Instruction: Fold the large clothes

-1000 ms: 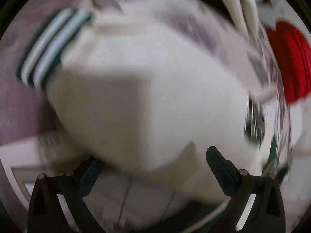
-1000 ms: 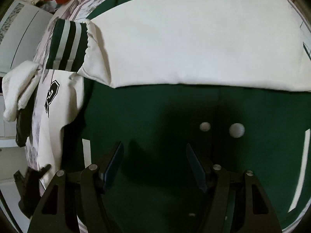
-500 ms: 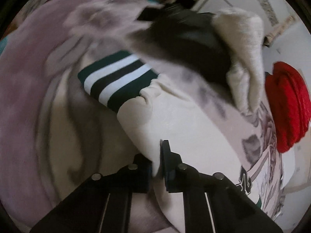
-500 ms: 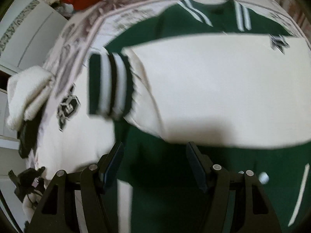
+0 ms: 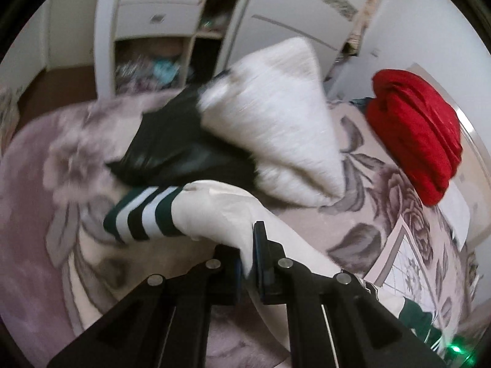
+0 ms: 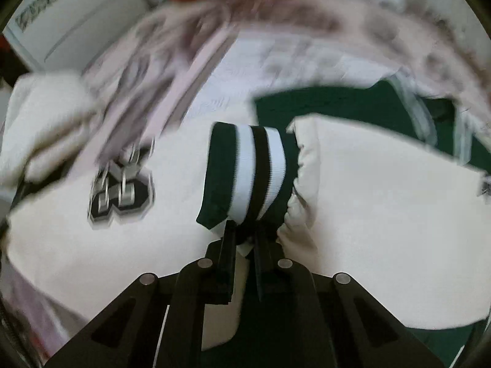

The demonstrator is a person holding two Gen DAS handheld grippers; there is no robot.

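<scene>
Bed cover [image 5: 362, 230]: a pale floral spread is lying under everything, filling both views.
Jacket [image 6: 353, 104]: the green varsity jacket is lying on the cover, its body showing at the far right of the right wrist view, with both cream sleeves lying across the near part of that view.
Left sleeve [image 5: 221, 211]: it is hanging lifted off the cover, its striped cuff [image 5: 141, 214] drooping out to the left (blurred, but the bands are reading clearly).
Right sleeve [image 6: 383, 230]: it is lying on the right, beside a number patch [image 6: 121, 194] on the cream cloth to the left.
Red bundle [image 5: 417, 135]: it is sitting far right on the bed, well apart from the sleeves.
Fluffy white garment [image 5: 276, 128]: it is resting on a black one [image 5: 172, 150], just beyond the lifted cuff.
Left gripper [image 5: 250, 263]: it is clamping the cream sleeve cloth.
Right gripper [image 6: 245, 239]: its jaws are closing, pinching the near edge of a striped cuff [image 6: 248, 171].
</scene>
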